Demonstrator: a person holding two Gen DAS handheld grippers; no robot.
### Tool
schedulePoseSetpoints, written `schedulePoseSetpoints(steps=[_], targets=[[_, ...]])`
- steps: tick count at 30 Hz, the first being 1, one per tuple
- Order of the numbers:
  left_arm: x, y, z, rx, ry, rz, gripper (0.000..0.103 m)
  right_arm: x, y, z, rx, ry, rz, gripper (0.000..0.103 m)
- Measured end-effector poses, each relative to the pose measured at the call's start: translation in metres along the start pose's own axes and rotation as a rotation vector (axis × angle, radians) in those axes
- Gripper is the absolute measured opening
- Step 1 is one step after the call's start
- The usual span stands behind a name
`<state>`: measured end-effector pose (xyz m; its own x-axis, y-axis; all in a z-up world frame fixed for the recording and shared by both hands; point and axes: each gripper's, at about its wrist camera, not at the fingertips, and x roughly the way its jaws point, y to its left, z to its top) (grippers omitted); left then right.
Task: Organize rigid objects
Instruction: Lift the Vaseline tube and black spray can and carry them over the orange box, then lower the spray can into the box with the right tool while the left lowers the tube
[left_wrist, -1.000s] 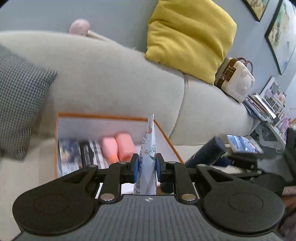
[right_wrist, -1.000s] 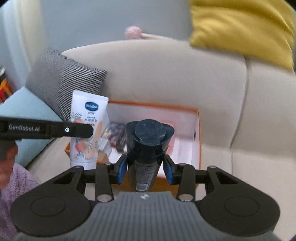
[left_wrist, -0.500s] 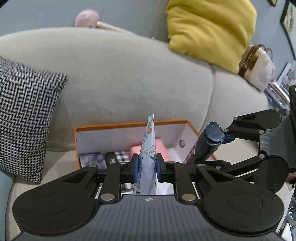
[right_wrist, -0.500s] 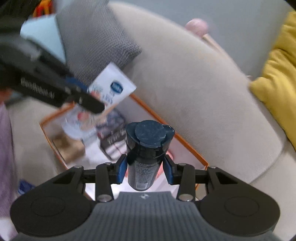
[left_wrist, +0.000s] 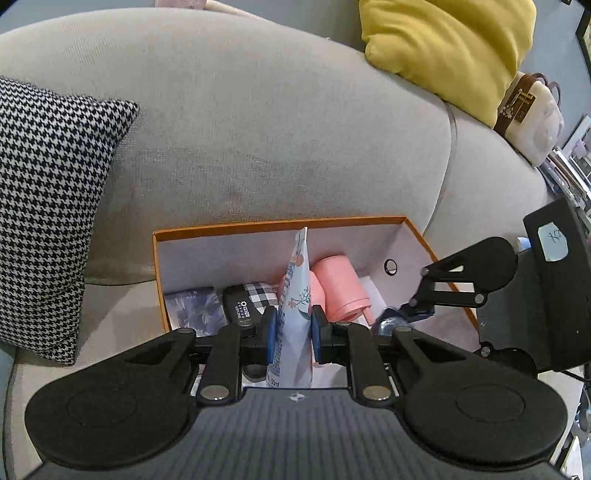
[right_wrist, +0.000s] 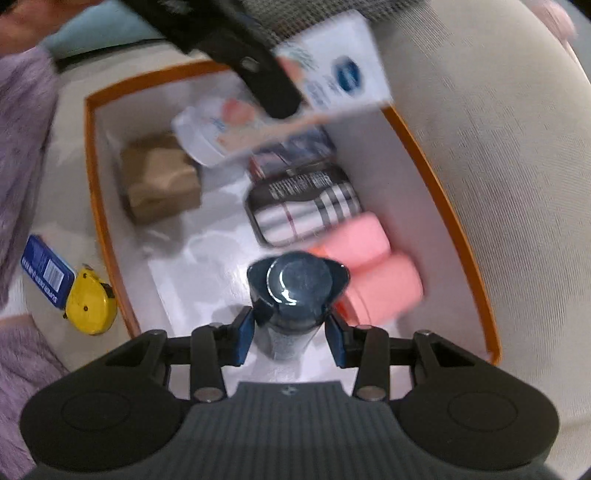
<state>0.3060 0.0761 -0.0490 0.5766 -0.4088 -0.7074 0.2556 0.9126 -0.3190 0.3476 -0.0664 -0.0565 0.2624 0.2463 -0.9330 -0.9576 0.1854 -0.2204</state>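
Note:
An orange-rimmed box (left_wrist: 280, 224) (right_wrist: 439, 199) with a white inside sits on the sofa seat. My left gripper (left_wrist: 293, 332) is shut on a white lotion tube (left_wrist: 295, 295) held edge-on above the box; the right wrist view shows the same lotion tube (right_wrist: 332, 85) over the box's far end. My right gripper (right_wrist: 291, 334) is shut on a dark bottle (right_wrist: 297, 284), cap toward the camera, hanging over the box's middle. Inside lie two pink cylinders (right_wrist: 369, 258), a plaid tin (right_wrist: 306, 210) and a brown packet (right_wrist: 159, 177).
A yellow tape measure (right_wrist: 88, 302) and a blue box (right_wrist: 46, 269) lie on the seat outside the orange box. A houndstooth cushion (left_wrist: 48, 206) leans at the left, a yellow cushion (left_wrist: 443, 48) rests on the sofa back. A purple fuzzy sleeve (right_wrist: 18, 147) is at the left edge.
Both grippers have come down toward the box with their loads. The right gripper has rolled and tipped down, so it now looks into the box from above.

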Motion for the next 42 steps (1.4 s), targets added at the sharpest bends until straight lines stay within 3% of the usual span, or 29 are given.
schedulePoseSetpoints(steps=[7, 11, 19, 24, 30, 33, 36, 42], targets=[[0.009, 0.006, 0.004, -0.009, 0.024, -0.005, 0.021, 0.015, 0.008, 0.010, -0.120, 0.035, 0.090, 0.043], [0.017, 0.007, 0.004, -0.001, 0.044, -0.003, 0.021, 0.021, 0.008, 0.011, -0.157, 0.012, 0.141, 0.043], [0.028, 0.006, 0.007, -0.002, 0.063, -0.009, 0.021, 0.023, 0.004, 0.025, -0.167, 0.014, 0.228, 0.044], [0.030, 0.000, 0.008, 0.020, 0.076, -0.027, 0.021, 0.022, -0.004, 0.022, -0.092, 0.056, 0.233, 0.046], [0.027, -0.007, 0.010, 0.074, 0.091, -0.046, 0.021, 0.034, -0.026, -0.002, 0.093, 0.189, 0.240, 0.051], [0.030, -0.009, 0.010, 0.087, 0.100, -0.041, 0.021, 0.040, -0.029, -0.011, 0.158, 0.192, 0.225, 0.058], [0.032, -0.013, 0.009, 0.102, 0.108, -0.034, 0.021, 0.041, -0.029, -0.015, 0.190, 0.170, 0.237, 0.045], [0.038, -0.024, 0.009, 0.165, 0.141, -0.049, 0.021, 0.026, -0.031, -0.020, 0.242, 0.144, 0.199, 0.045]])
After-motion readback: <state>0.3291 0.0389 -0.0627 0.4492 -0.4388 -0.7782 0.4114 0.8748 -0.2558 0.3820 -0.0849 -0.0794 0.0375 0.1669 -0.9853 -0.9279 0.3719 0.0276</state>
